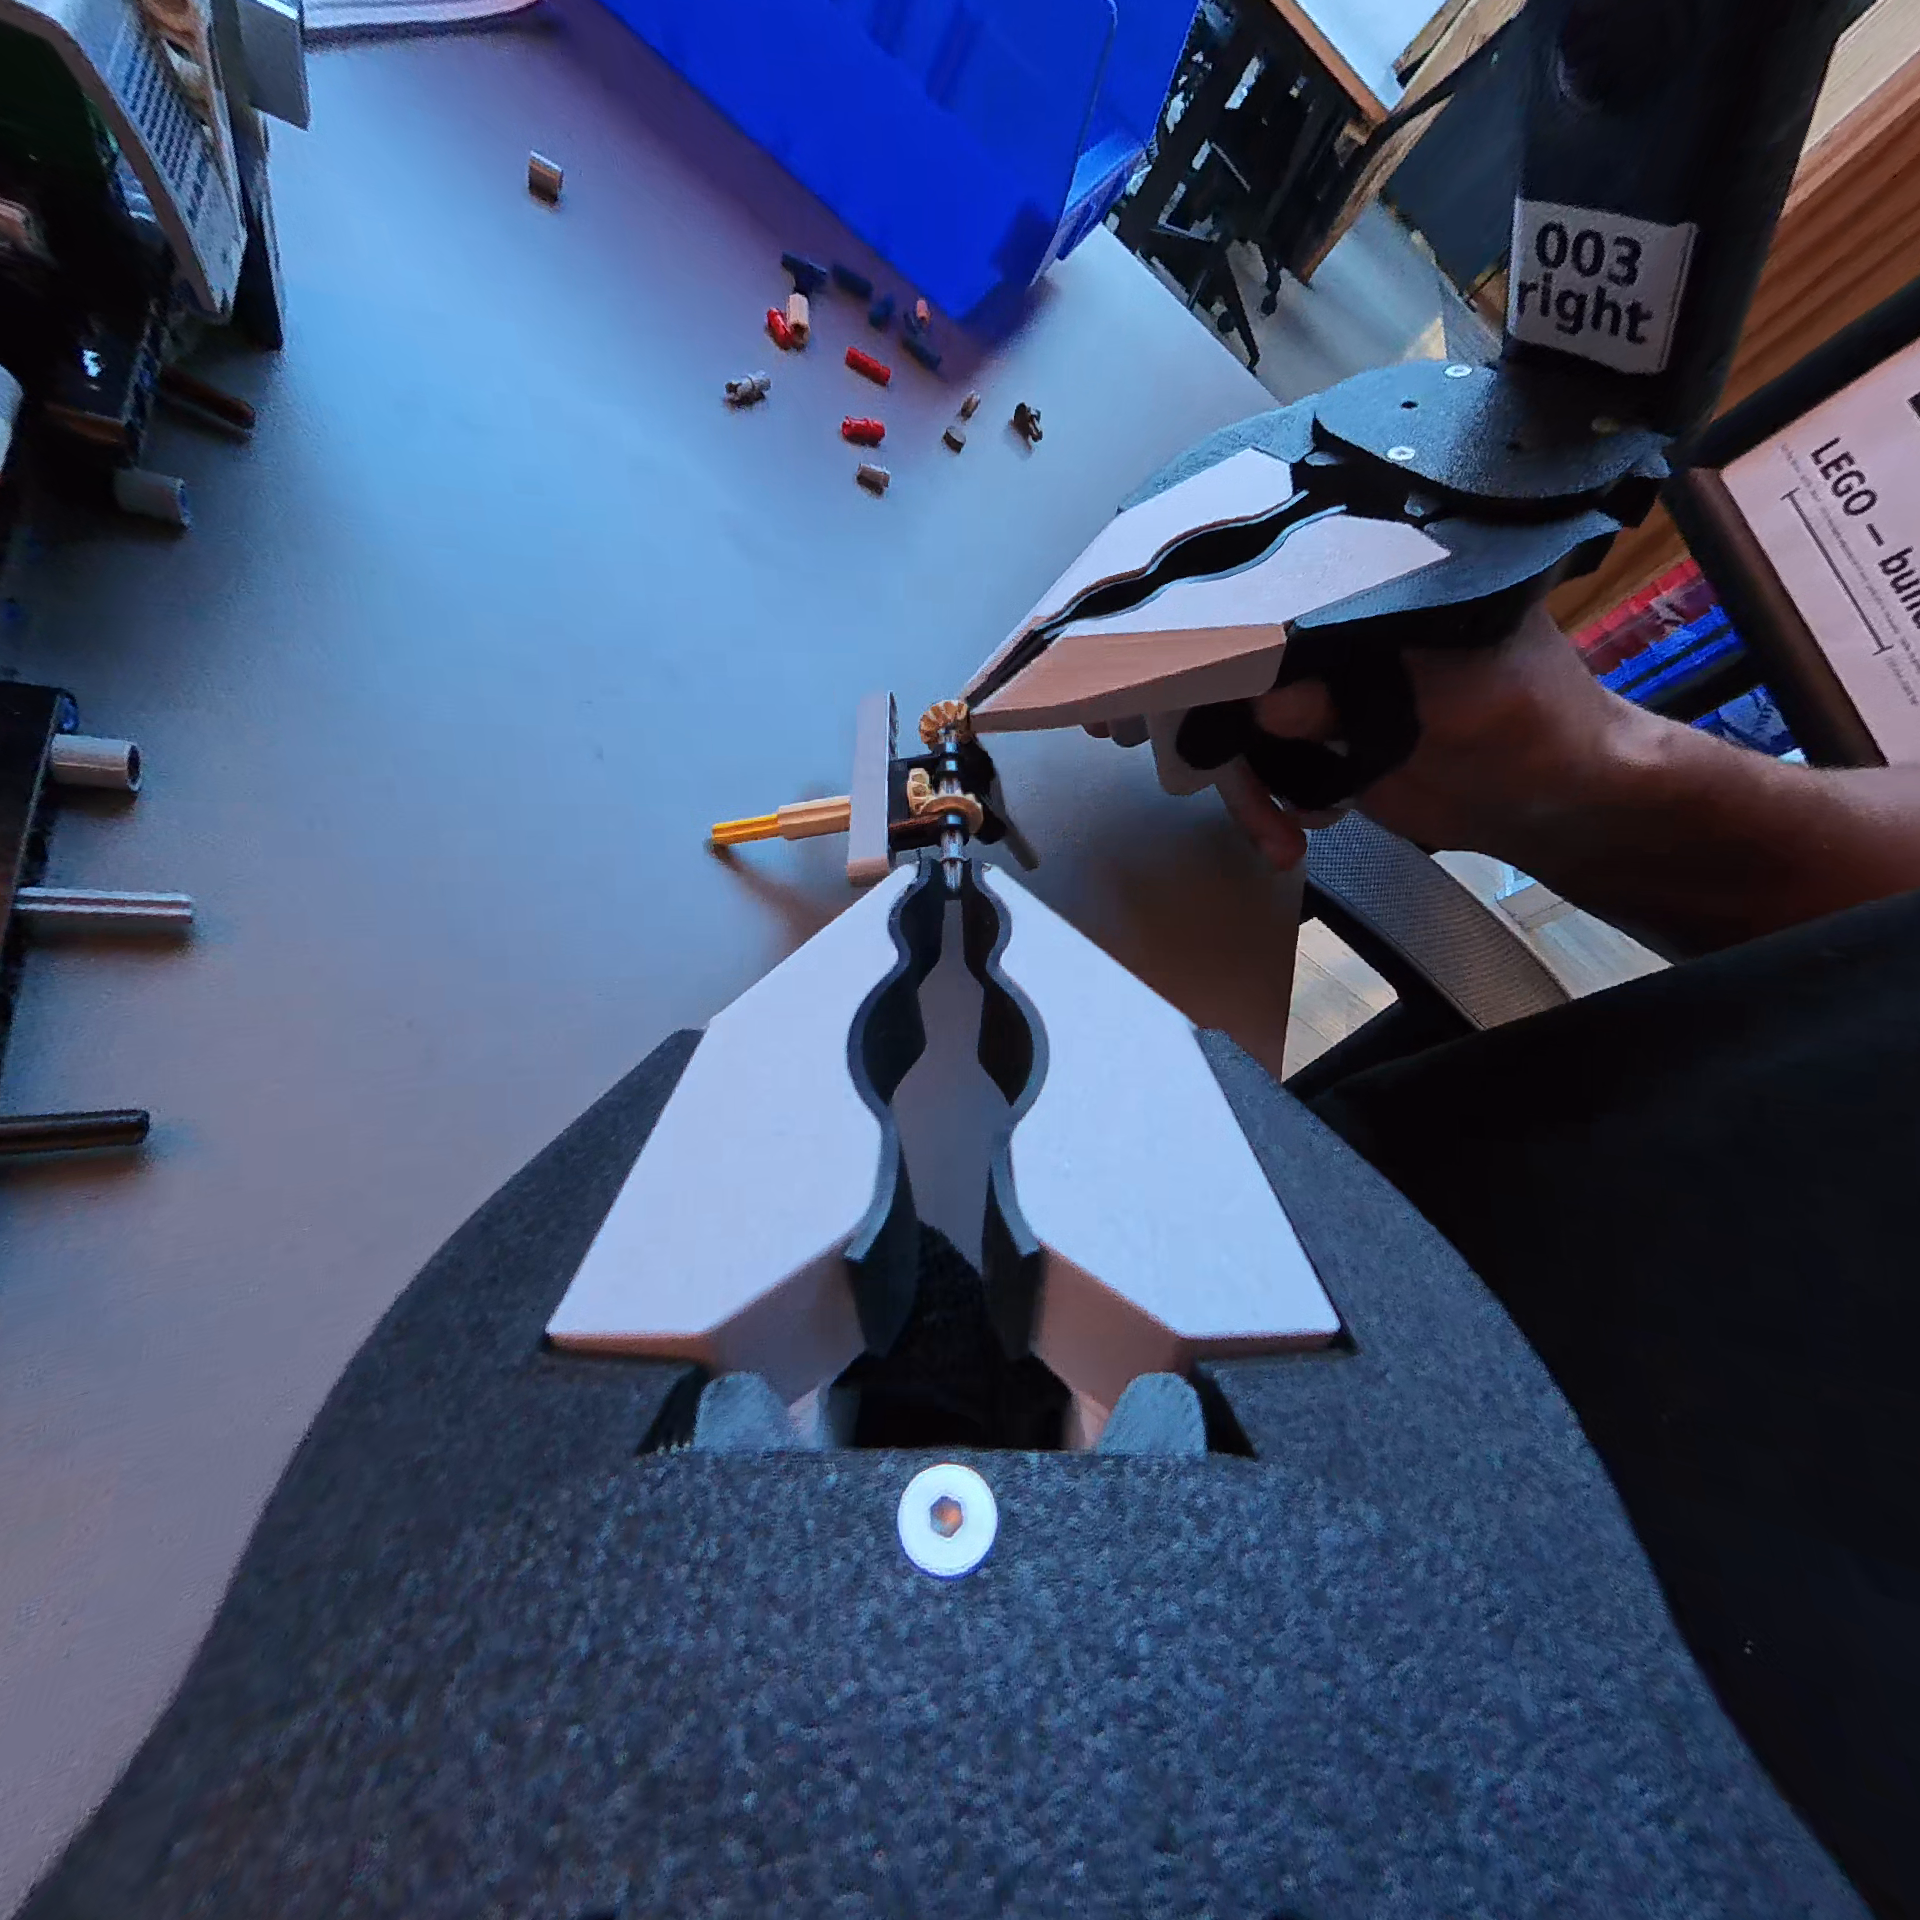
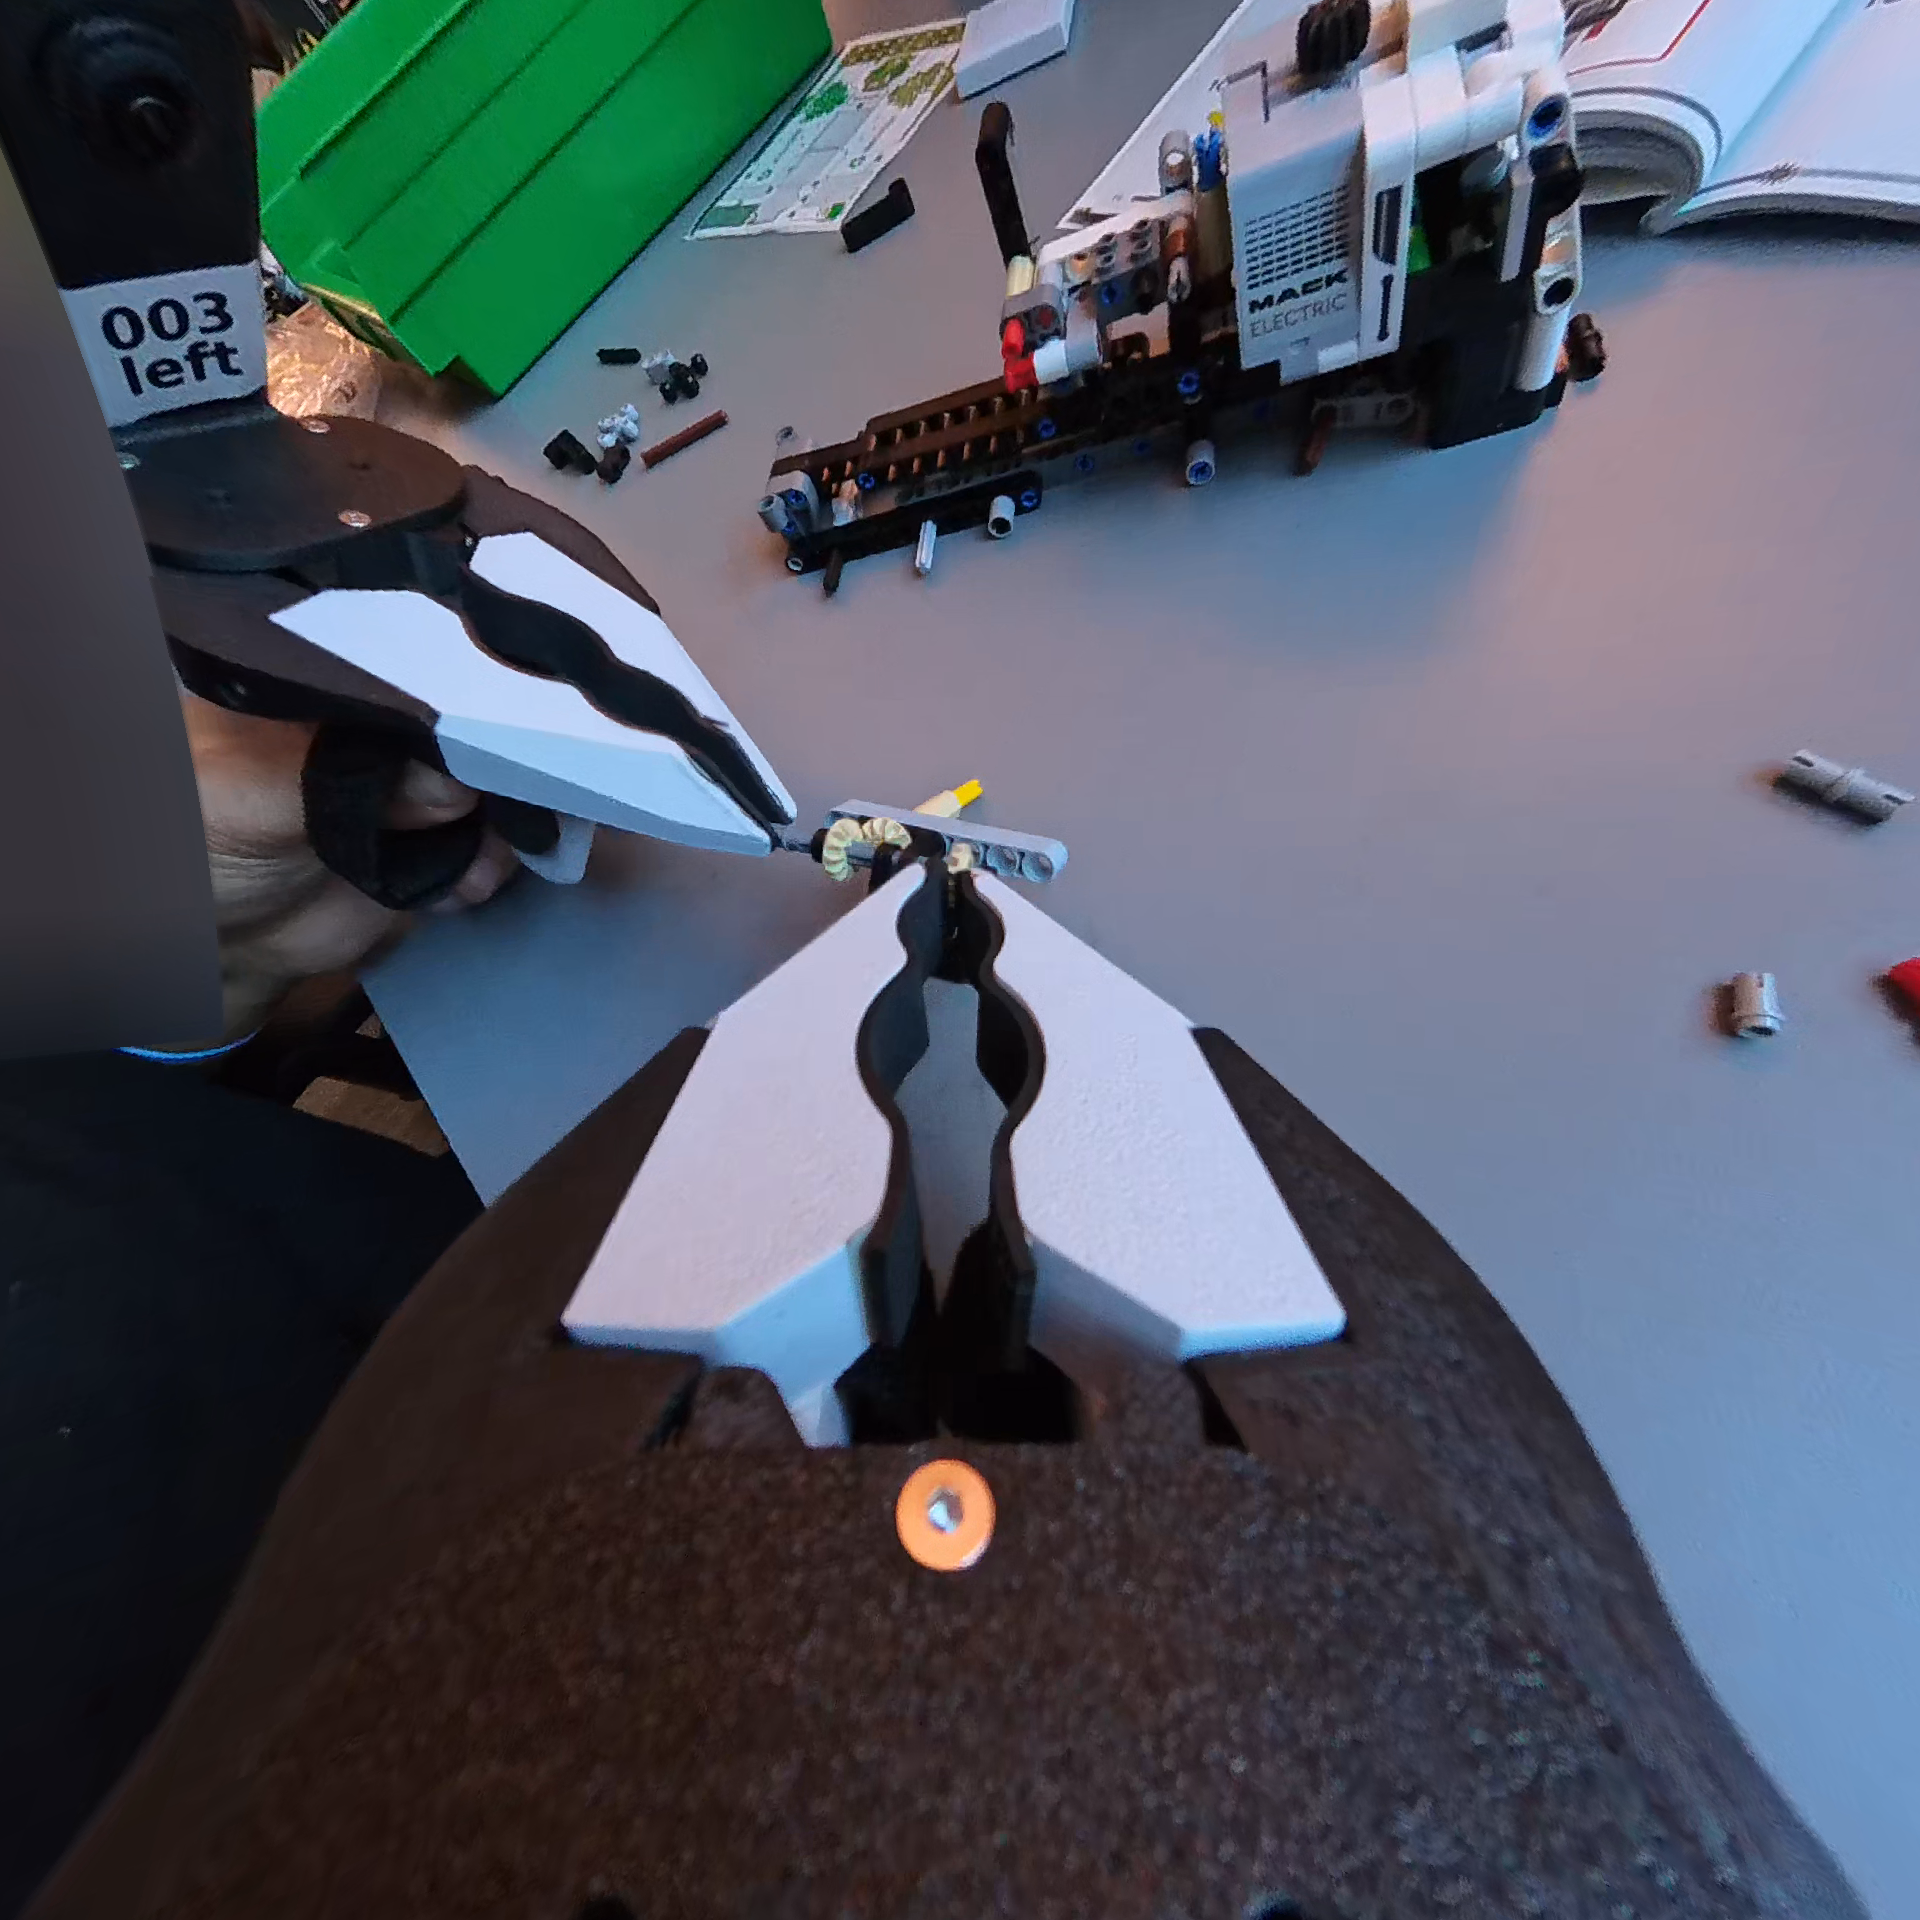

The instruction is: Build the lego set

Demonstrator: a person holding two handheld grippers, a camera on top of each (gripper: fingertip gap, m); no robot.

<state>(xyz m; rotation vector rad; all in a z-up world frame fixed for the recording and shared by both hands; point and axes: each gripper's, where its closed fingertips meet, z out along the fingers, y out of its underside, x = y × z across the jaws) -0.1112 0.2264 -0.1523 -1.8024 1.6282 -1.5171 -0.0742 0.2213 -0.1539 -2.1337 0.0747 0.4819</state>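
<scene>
Between both closed grippers' tips, the gear assembly [image 1: 925,800] is pinched above the table [image 1: 468,623].

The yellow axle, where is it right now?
In the left wrist view the yellow axle sticks out left of the small assembly pinched between the left gripper and right gripper.

Both wrist views look closely along their fingers, sharing the gear assembly [image 1: 940,795].

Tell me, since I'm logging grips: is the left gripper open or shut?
Shut. The left gripper pinches the thin axle of the small gear assembly, its fingertips closed on the axle's end.
</scene>
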